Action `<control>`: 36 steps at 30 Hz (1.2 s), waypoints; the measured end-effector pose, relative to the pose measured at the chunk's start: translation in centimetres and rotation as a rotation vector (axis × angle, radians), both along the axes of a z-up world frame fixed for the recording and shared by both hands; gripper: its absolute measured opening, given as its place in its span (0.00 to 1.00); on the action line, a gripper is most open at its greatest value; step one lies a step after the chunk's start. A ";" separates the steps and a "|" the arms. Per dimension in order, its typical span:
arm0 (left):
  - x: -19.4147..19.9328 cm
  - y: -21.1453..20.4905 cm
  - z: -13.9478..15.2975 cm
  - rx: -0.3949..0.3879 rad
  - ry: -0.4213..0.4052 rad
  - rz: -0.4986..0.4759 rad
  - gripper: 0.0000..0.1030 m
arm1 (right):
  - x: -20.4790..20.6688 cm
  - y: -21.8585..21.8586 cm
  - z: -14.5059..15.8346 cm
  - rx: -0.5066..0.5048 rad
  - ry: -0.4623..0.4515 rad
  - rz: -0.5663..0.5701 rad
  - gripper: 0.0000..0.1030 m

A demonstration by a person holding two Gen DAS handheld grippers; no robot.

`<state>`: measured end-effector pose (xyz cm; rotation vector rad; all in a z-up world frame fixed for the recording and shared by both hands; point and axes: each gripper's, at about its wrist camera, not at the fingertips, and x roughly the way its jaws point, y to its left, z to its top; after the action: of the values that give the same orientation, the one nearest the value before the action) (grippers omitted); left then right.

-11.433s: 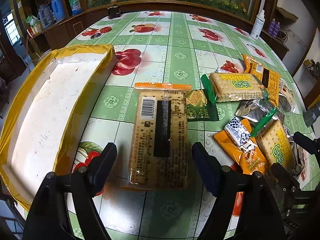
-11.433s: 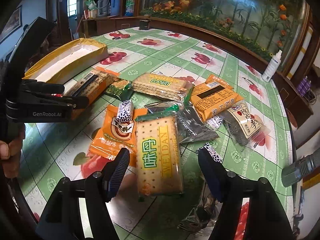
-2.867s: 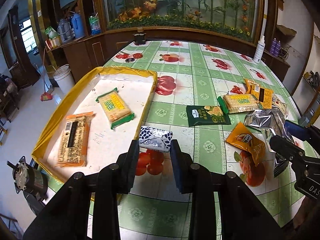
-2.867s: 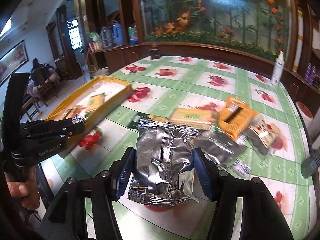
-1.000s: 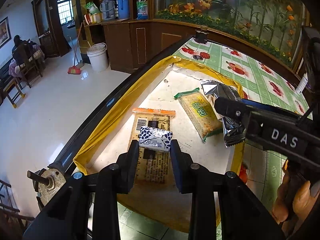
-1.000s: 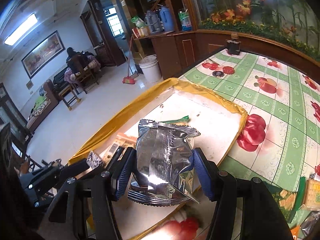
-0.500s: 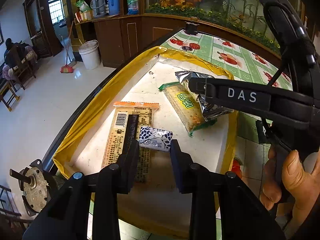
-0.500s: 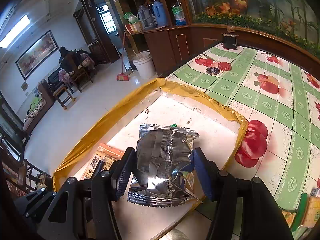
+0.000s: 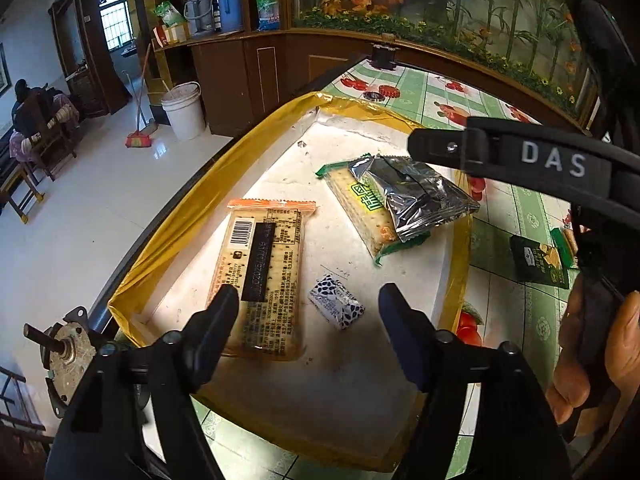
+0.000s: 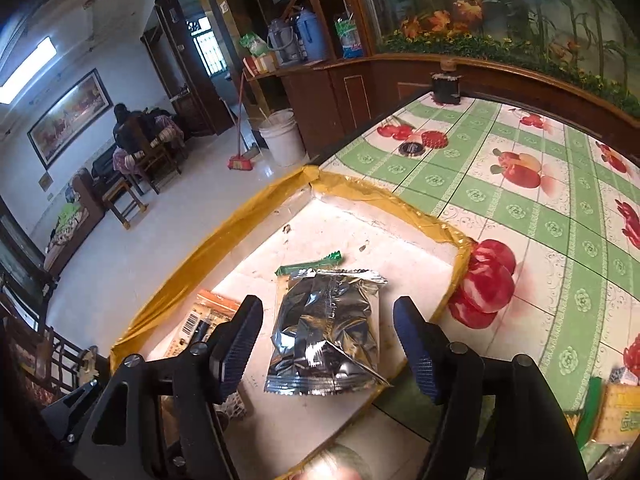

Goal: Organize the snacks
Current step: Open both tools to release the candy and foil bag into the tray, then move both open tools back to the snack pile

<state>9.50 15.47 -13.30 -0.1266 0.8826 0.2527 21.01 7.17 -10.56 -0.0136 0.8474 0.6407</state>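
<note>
A yellow-rimmed white tray (image 9: 256, 148) sits at the table's left edge. In it lie an orange-edged cracker pack (image 9: 260, 280), a green-edged cracker pack (image 9: 360, 212), a small black-and-white patterned pack (image 9: 336, 306) and a silver foil bag (image 9: 416, 196) resting partly on the green pack. My left gripper (image 9: 308, 312) is open just above the small patterned pack. My right gripper (image 10: 328, 328) is open over the silver foil bag (image 10: 328, 332), which lies in the tray (image 10: 384, 200). The right gripper's body crosses the left wrist view's right side.
The green fruit-print tablecloth (image 10: 552, 184) stretches to the right. A dark green snack pack (image 9: 540, 260) and more packs (image 10: 616, 412) lie on it right of the tray. A black pot (image 10: 446, 86) stands at the far edge. The floor drops away left of the tray.
Both grippers have opened. The small patterned pack now lies in the tray beside the orange pack, and the silver bag now lies on the green cracker pack.
</note>
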 end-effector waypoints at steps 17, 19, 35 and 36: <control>-2.3 -2.1 3.5 0.046 -0.117 0.004 0.74 | -6.8 -9.3 4.5 0.071 -0.110 -0.094 0.76; -2.4 -2.8 3.9 0.050 -0.128 -0.004 0.74 | -7.8 -11.1 4.4 0.070 -0.117 -0.120 0.76; -3.2 -8.3 4.9 0.096 -0.139 -0.093 0.75 | -14.1 -21.8 1.1 0.035 -0.098 -0.278 0.77; -3.2 -8.6 5.0 0.101 -0.141 -0.097 0.75 | -14.4 -22.2 0.8 0.035 -0.095 -0.285 0.77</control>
<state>6.28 6.82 -8.31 -0.0077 0.7327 0.1949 6.62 -15.00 -9.74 0.1060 0.7295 0.3836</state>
